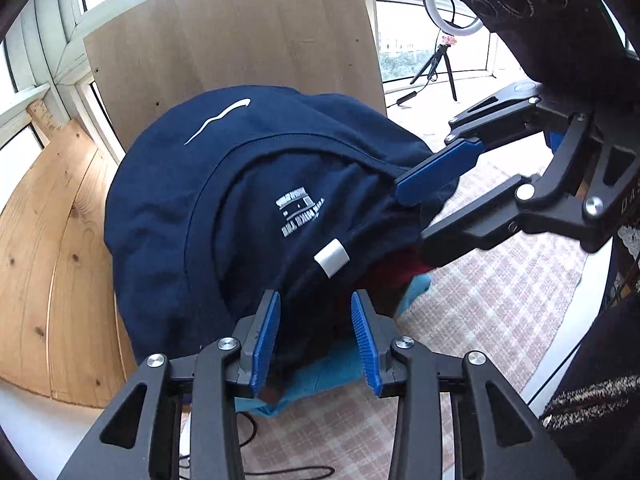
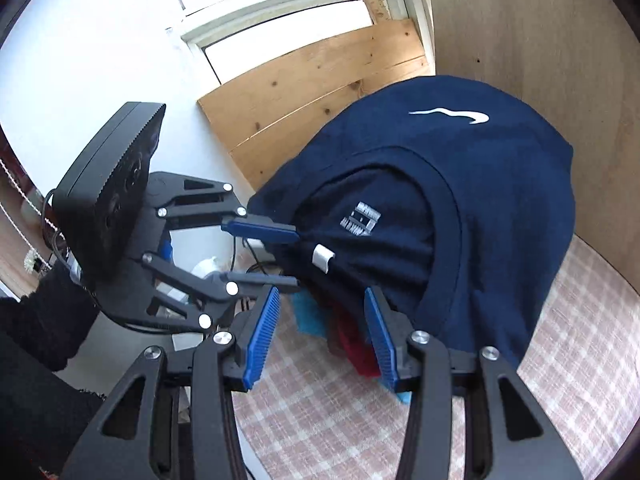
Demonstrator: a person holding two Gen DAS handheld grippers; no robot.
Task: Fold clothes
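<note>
Holding both tongs, left [image 1: 316,336] and right [image 2: 322,336], part-open around the navy shirt [image 1: 168,216] collar (pads not pressing), I'm ready to lift it off the pile.

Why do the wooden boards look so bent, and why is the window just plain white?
Left wrist view: the fisheye lens bows the wooden boards and darkens the corners; the window is mostly washed out by daylight. Right wrist view: same bending on the boards, the window blown out white, yet the navy shirt stays sharp.
</note>
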